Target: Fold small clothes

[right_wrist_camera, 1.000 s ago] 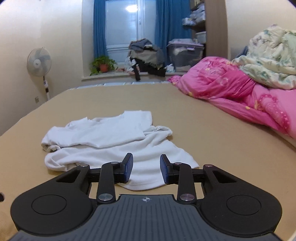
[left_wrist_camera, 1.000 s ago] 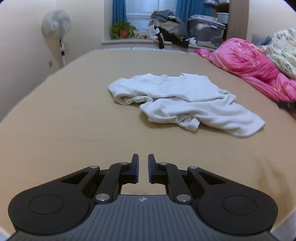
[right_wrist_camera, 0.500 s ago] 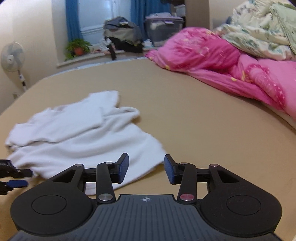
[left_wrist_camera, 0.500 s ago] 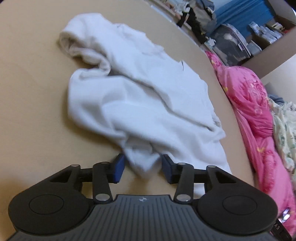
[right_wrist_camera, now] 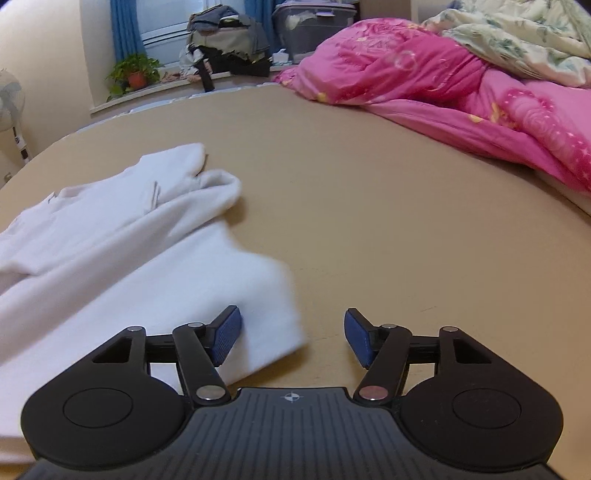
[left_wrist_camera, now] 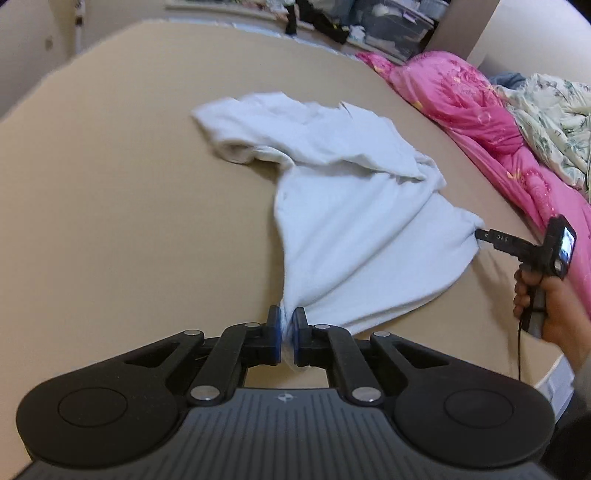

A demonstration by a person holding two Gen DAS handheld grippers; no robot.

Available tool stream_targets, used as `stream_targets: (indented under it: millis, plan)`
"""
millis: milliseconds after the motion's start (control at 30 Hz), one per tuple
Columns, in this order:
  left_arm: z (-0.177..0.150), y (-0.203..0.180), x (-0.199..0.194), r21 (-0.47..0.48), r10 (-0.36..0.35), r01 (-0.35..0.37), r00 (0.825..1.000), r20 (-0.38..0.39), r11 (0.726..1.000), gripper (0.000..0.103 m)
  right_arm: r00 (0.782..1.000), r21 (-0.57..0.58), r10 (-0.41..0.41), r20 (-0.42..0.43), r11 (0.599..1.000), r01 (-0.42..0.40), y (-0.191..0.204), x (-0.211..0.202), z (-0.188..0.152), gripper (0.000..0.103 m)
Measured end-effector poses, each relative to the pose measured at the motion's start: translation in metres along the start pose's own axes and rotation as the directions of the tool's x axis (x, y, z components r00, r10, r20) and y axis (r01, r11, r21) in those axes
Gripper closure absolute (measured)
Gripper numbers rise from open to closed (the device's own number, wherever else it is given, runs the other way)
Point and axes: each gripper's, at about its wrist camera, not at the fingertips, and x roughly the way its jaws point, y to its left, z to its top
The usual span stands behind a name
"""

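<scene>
A white T-shirt (left_wrist_camera: 351,206) lies crumpled on the tan bed surface (left_wrist_camera: 129,221). My left gripper (left_wrist_camera: 286,334) is shut on the shirt's near hem corner, and the cloth pulls taut toward it. My right gripper (right_wrist_camera: 291,338) is wide open, with the shirt's other hem corner (right_wrist_camera: 266,314) lying between its blue pads (right_wrist_camera: 227,334) on the left side. The right gripper also shows in the left wrist view (left_wrist_camera: 480,233), at the shirt's right corner, held by a hand. The shirt (right_wrist_camera: 110,236) spreads to the left in the right wrist view.
A pink quilt (right_wrist_camera: 461,96) and a floral blanket (right_wrist_camera: 517,33) pile along the right side of the bed. A window ledge at the far end holds a potted plant (right_wrist_camera: 135,75), a bag and a storage bin (right_wrist_camera: 314,26). A fan (right_wrist_camera: 9,107) stands at left.
My left gripper closed on the shirt's near hem corner and pulled it taut. My right gripper opened wider and moved up to the shirt's other corner.
</scene>
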Motion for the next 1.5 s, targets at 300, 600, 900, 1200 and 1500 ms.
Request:
stream_targets:
  millis: [300, 600, 900, 1200, 1500]
  plan:
    - [0.003, 0.009, 0.014, -0.077, 0.018, -0.016, 0.999, 0.028, 0.997, 0.064, 0.998, -0.066, 0.066, 0.002, 0.996, -0.066, 0.022, -0.007, -0.011, 0.039]
    - [-0.014, -0.008, 0.039, -0.028, 0.013, -0.013, 1.0, -0.012, 1.0, 0.064, 0.996, -0.105, 0.074, 0.042, 0.992, -0.069, 0.02, -0.004, -0.009, 0.041]
    - [-0.015, -0.008, 0.035, -0.03, 0.017, -0.017, 0.999, 0.029, 0.999, 0.085, 0.991, -0.174, 0.124, 0.053, 0.978, -0.113, 0.027, -0.001, -0.01, 0.043]
    - [-0.007, 0.001, 0.027, -0.036, 0.034, -0.032, 0.996, 0.079, 0.999, 0.099, 0.953, -0.048, 0.291, 0.089, 0.957, -0.287, 0.028, -0.05, 0.013, 0.099]
    - [-0.032, 0.025, -0.07, -0.092, -0.069, 0.09, 0.975, 0.212, 0.992, 0.103, 0.929, 0.151, 0.354, 0.107, 0.918, -0.367, 0.002, -0.197, -0.008, 0.101]
